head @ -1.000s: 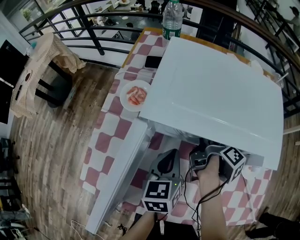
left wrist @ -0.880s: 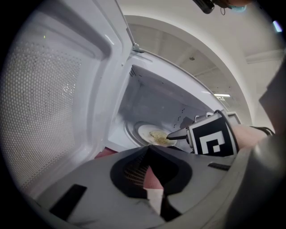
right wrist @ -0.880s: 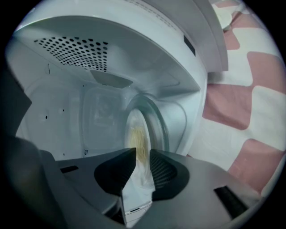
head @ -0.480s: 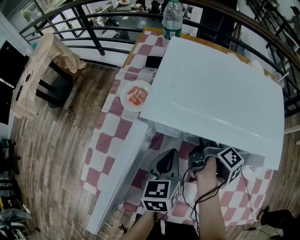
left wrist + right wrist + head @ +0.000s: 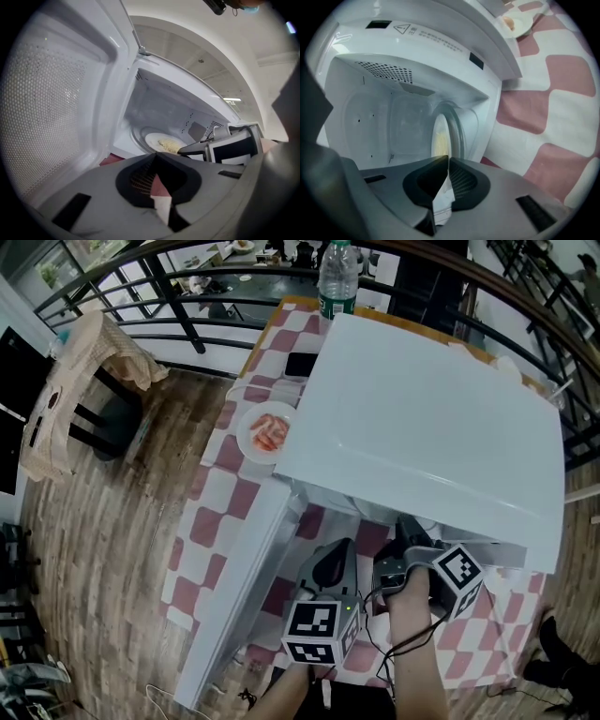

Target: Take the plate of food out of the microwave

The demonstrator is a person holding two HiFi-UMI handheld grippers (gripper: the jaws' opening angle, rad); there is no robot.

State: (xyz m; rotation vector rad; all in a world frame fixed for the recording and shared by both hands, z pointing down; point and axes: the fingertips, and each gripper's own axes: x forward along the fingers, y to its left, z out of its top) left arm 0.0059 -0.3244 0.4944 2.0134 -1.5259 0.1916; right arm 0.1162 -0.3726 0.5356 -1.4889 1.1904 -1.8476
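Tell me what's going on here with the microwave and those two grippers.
A person with a gripper in each hand is working at a white microwave on a checked table. Its door is swung open. The plate of food sits on the turntable inside. The right gripper reaches in. Its jaws have just been closing and appear to pinch the plate's near rim. The left gripper is shut and empty, held in front of the opening. The plate has not yet come out.

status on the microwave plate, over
Left gripper shut, empty, outside microwave. Right gripper just closed on plate rim, plate inside. Door open, path clear.
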